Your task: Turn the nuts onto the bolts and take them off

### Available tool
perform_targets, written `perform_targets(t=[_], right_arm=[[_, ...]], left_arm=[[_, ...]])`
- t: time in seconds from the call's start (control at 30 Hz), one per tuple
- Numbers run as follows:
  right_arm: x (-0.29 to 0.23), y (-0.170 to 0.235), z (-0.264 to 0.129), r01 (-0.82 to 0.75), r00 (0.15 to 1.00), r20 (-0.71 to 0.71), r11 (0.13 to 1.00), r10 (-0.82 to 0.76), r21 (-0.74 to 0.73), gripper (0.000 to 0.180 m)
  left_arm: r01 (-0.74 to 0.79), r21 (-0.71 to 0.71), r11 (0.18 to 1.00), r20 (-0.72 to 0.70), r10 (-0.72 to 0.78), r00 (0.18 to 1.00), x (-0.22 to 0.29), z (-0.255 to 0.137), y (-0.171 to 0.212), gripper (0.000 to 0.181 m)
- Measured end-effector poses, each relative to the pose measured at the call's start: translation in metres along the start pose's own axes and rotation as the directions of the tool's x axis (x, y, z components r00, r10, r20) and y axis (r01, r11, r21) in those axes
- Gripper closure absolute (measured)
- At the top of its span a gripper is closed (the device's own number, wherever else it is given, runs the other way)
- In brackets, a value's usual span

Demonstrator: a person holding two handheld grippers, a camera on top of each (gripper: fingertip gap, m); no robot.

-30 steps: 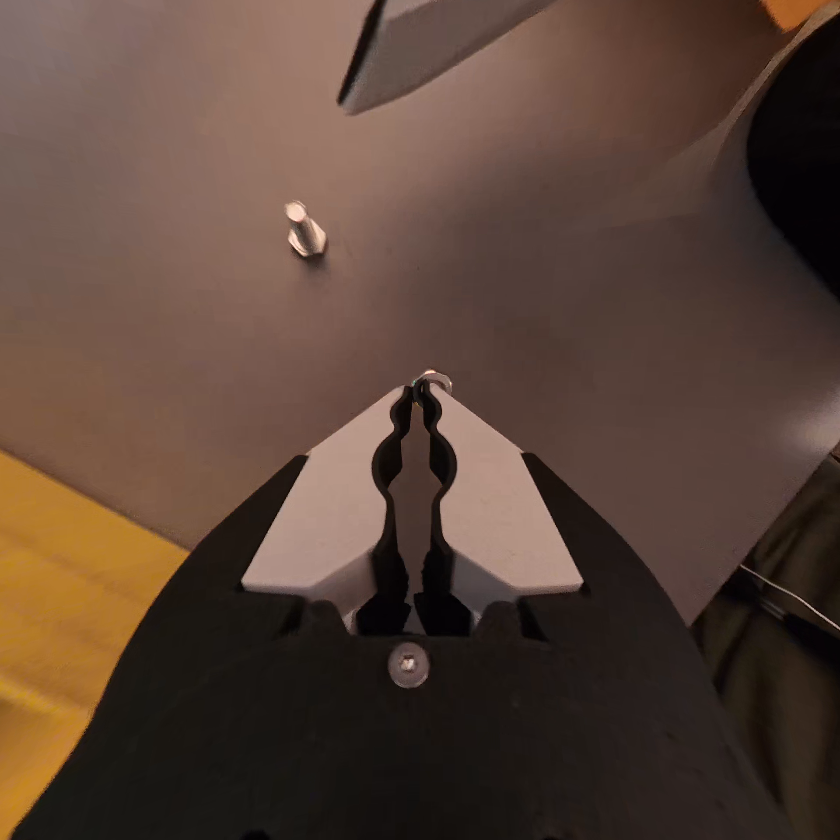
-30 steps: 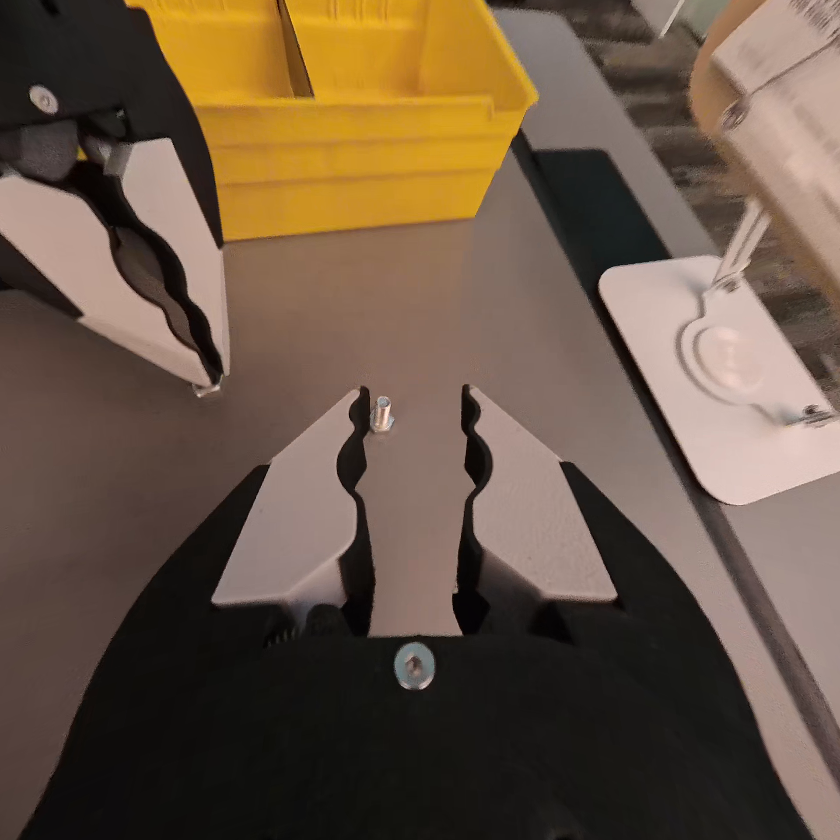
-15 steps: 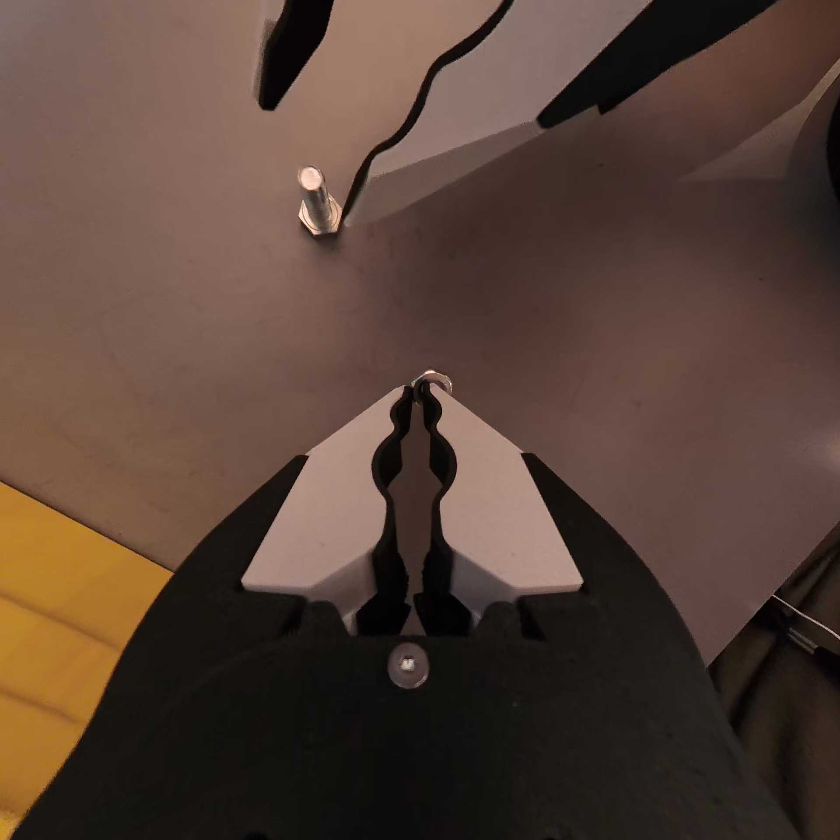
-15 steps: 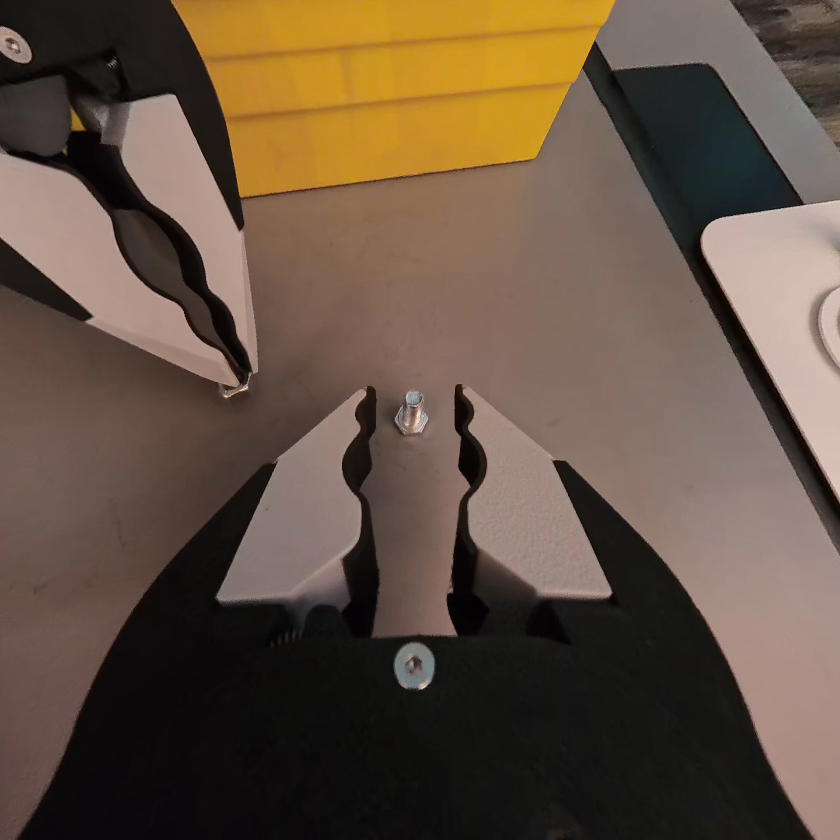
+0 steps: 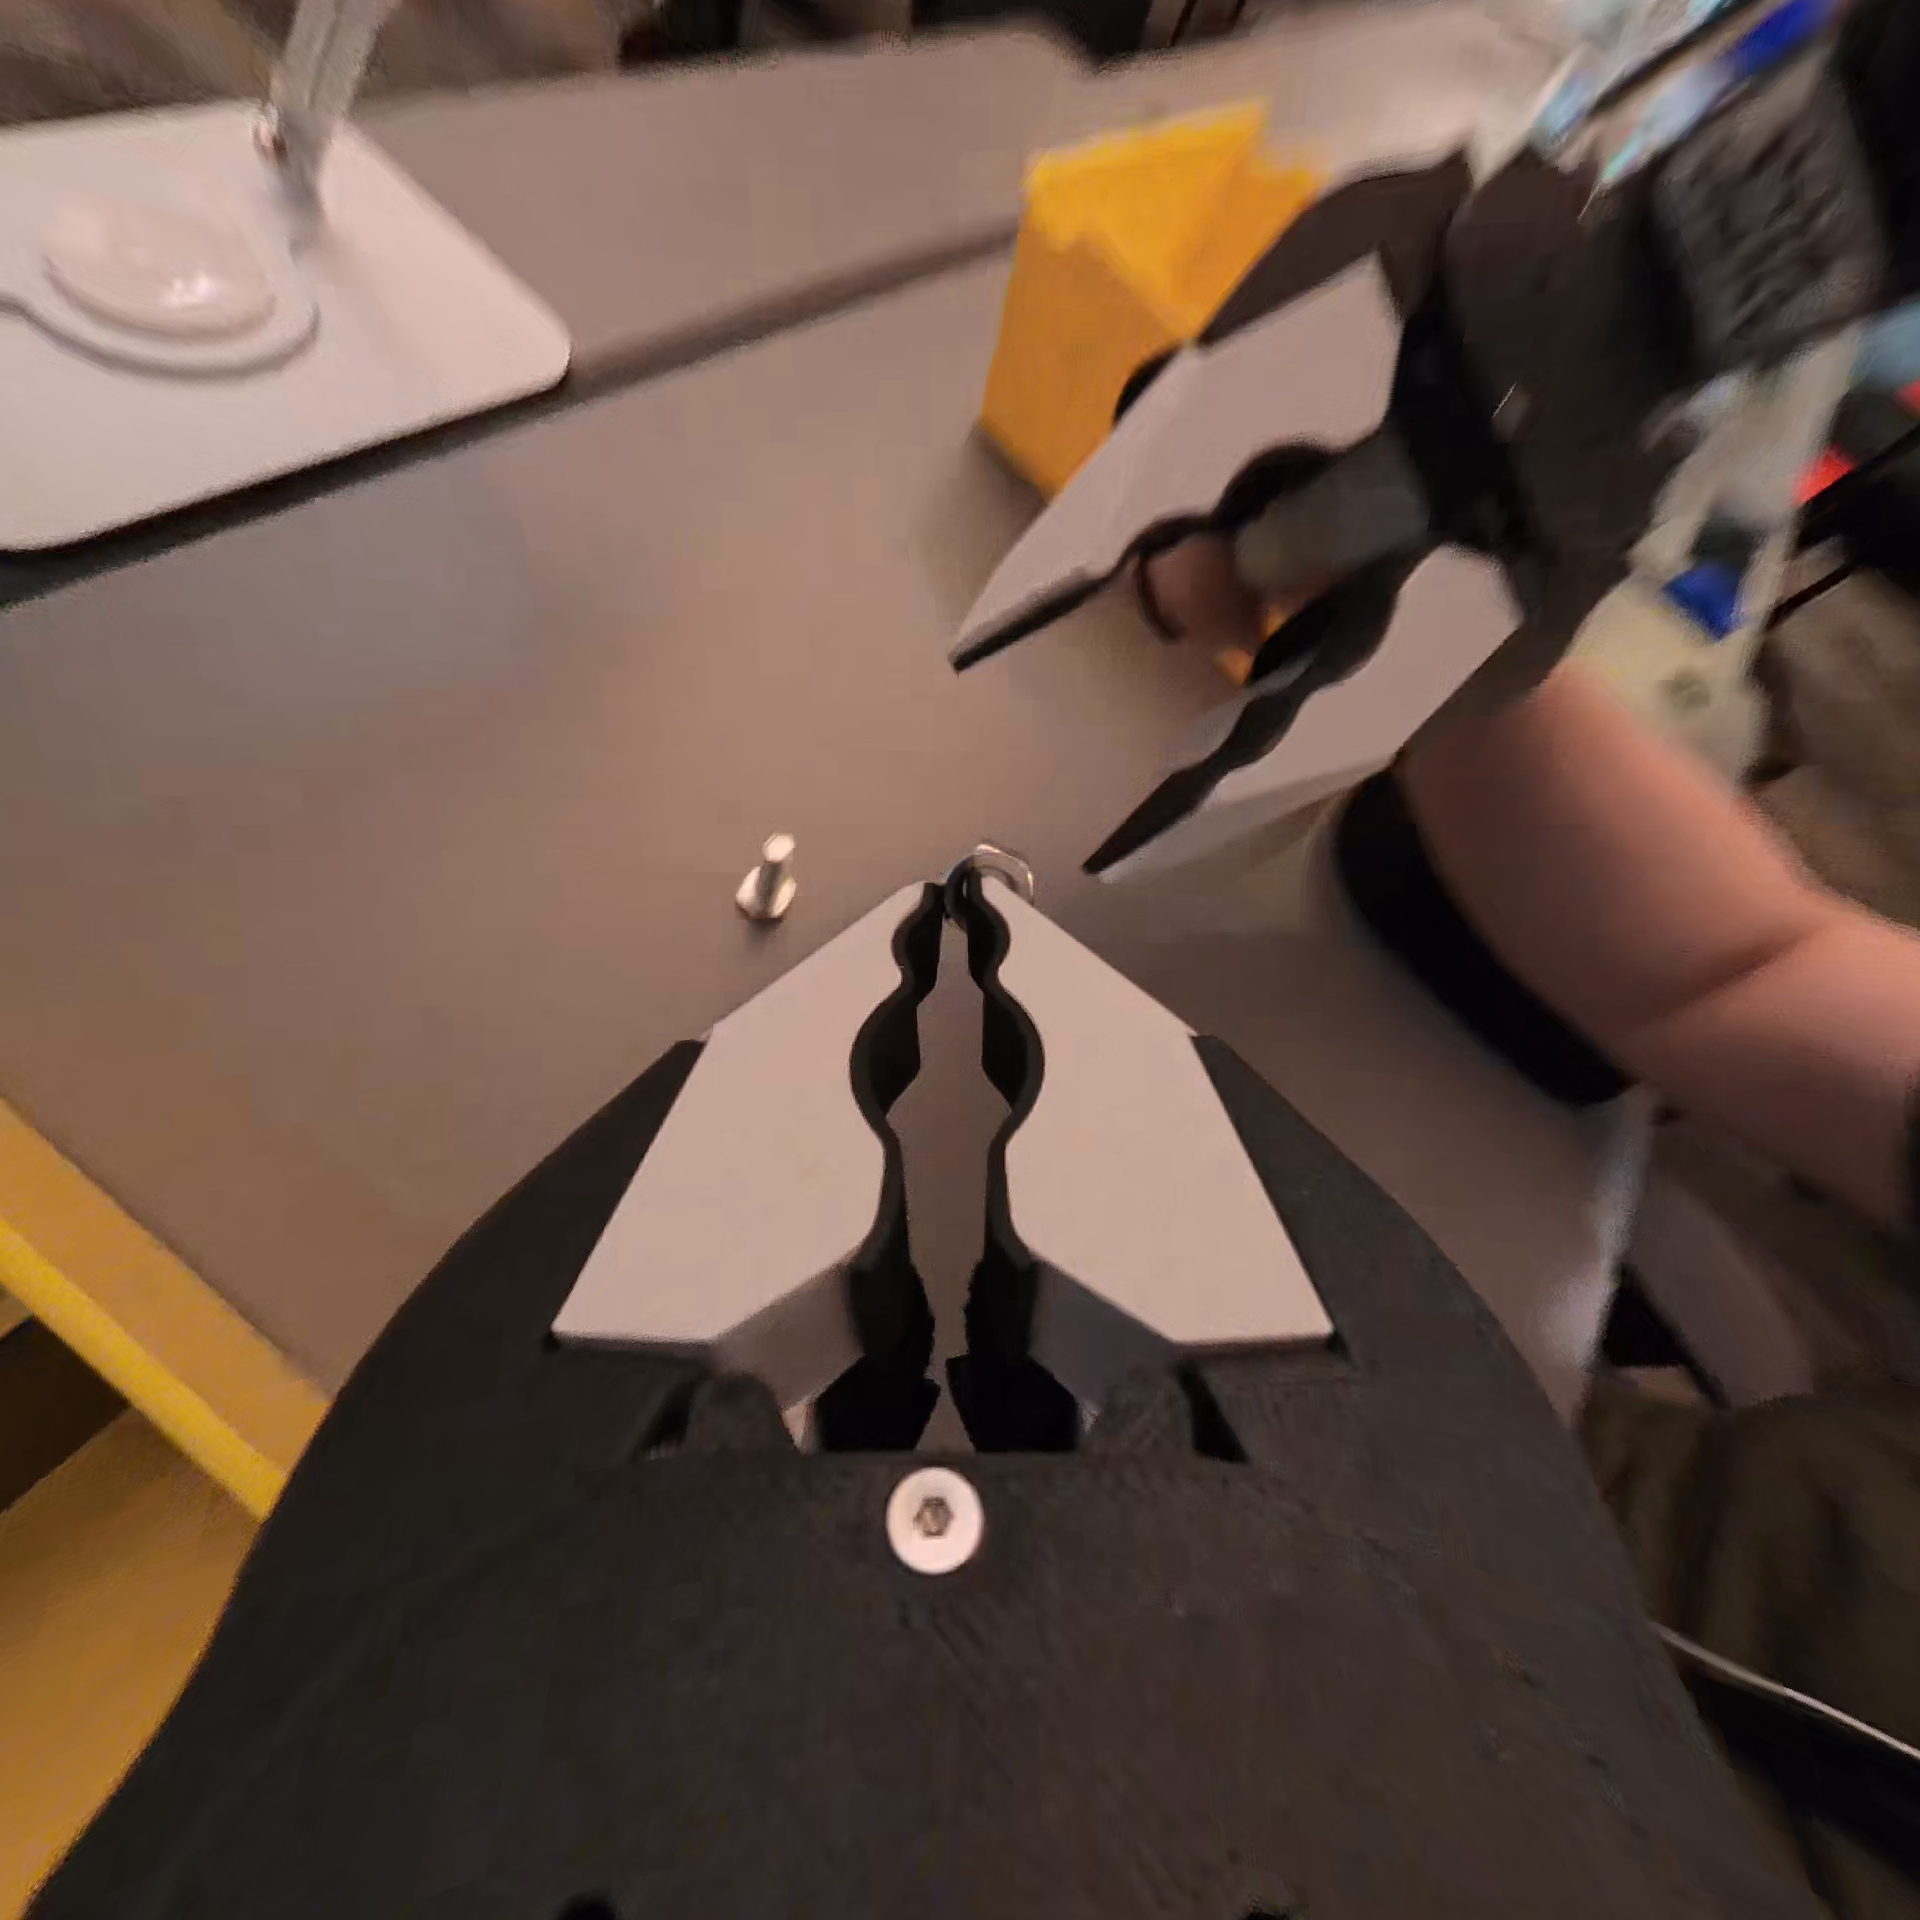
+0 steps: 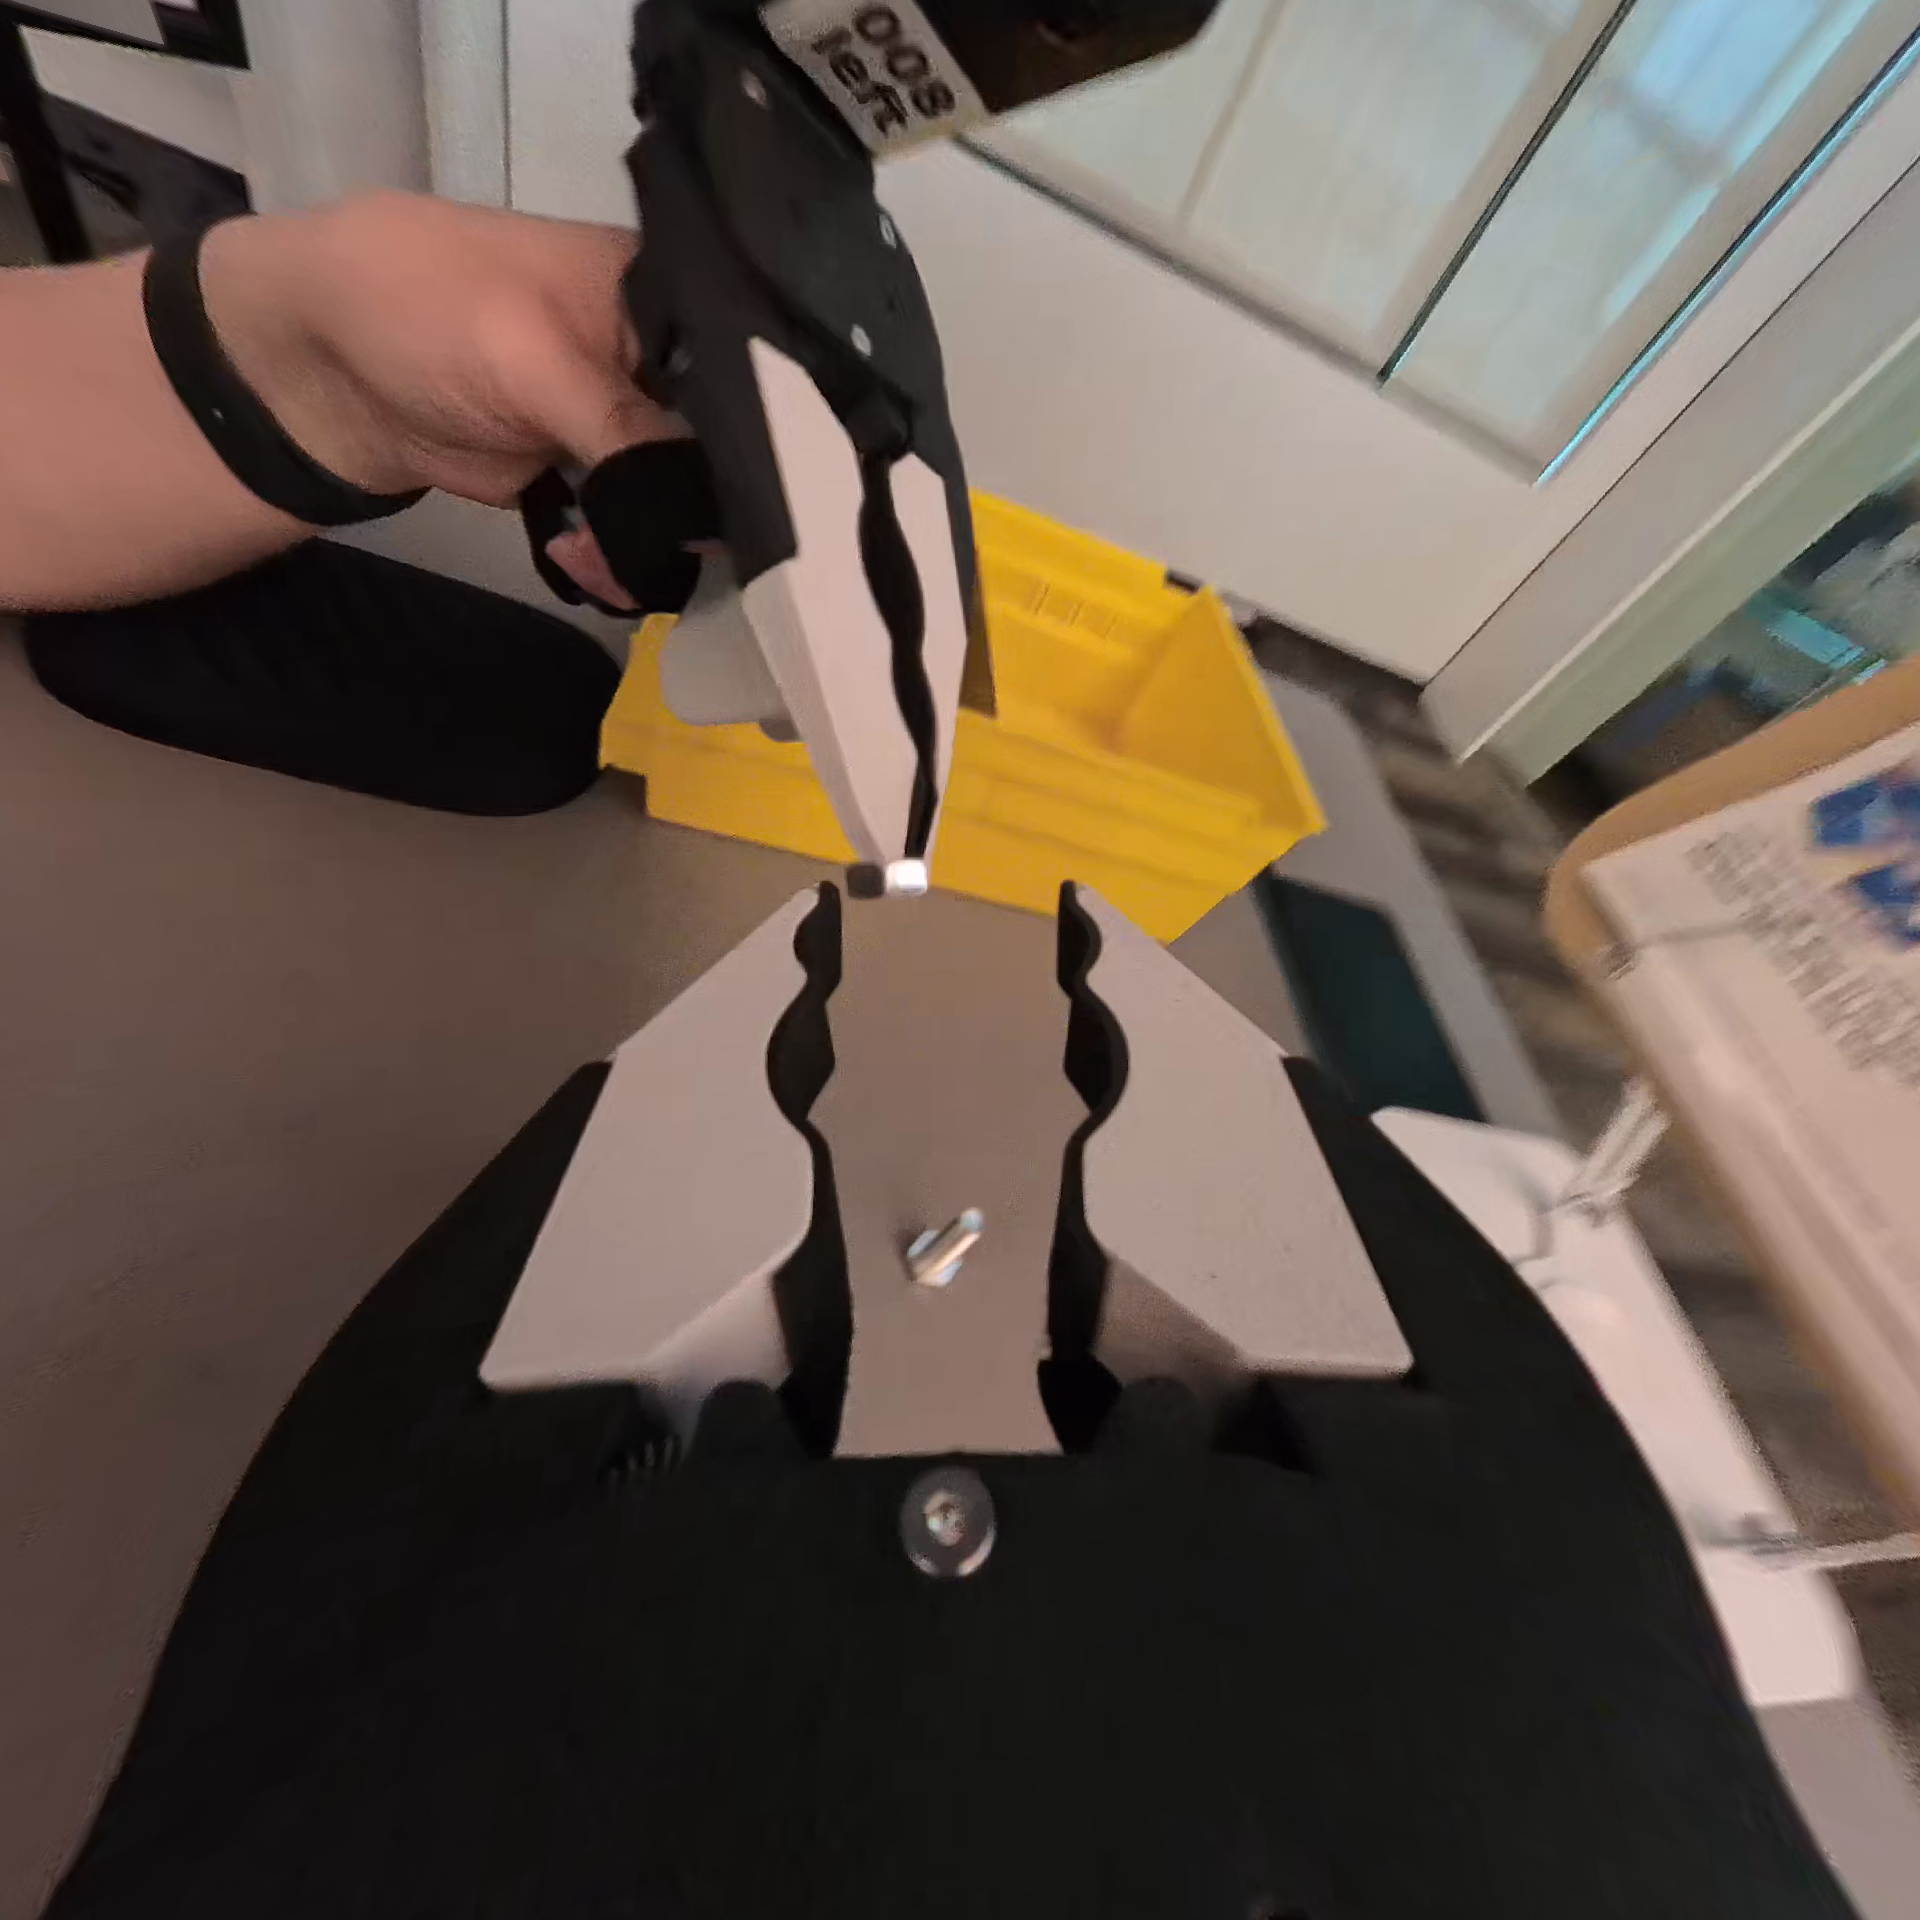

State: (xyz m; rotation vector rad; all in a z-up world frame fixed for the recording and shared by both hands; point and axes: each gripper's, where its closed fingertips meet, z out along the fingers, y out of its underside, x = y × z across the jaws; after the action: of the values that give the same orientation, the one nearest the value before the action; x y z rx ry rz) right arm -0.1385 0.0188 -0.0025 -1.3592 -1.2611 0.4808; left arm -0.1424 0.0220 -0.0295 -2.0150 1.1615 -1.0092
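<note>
One bolt (image 5: 766,891), one nut (image 5: 1000,864), one yellow bin (image 6: 1101,769), two grippers (image 5: 954,902) (image 6: 940,899)

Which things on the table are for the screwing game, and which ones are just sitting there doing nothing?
For the job:
- nut, pinched in the shut left claw
- bolt, standing on its head on the table
- right claw, open, empty

Just lying about:
- yellow bin
- white stand base
- cardboard box
</note>
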Motion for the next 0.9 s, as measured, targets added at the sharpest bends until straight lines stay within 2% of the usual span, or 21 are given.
perform_targets(t=[0.03,0.17,0.33,0.5,0.8,0.9], right_arm=[[-0.001,-0.009,-0.002,0.063,0.998,-0.030,0.998,-0.063,0.017,0.138],[-0.011,-0.036,-0.001,0.299,0.948,-0.128,0.954,-0.292,0.034,0.139],[-0.019,-0.053,0.003,0.494,0.846,-0.217,0.869,-0.488,-0.027,0.146],[-0.015,-0.062,0.000,0.563,0.780,-0.295,0.825,-0.551,-0.054,0.156],[-0.018,-0.067,-0.003,0.594,0.754,-0.309,0.803,-0.579,-0.054,0.164],[-0.017,-0.064,-0.001,0.592,0.754,-0.299,0.802,-0.585,-0.079,0.164]], left_arm=[[0.032,0.058,0.998,-0.056,-0.029,0.998,0.007,-0.008,-0.010,0.178],[0.176,0.167,0.970,-0.305,-0.119,0.945,0.033,-0.032,-0.030,0.178],[0.321,0.165,0.933,-0.516,-0.195,0.834,0.049,-0.046,-0.039,0.178],[0.375,0.158,0.914,-0.568,-0.226,0.791,0.050,-0.051,-0.041,0.178],[0.424,0.109,0.899,-0.629,-0.268,0.730,0.054,-0.052,-0.038,0.178],[0.421,0.112,0.900,-0.616,-0.270,0.740,0.052,-0.051,-0.037,0.178]])
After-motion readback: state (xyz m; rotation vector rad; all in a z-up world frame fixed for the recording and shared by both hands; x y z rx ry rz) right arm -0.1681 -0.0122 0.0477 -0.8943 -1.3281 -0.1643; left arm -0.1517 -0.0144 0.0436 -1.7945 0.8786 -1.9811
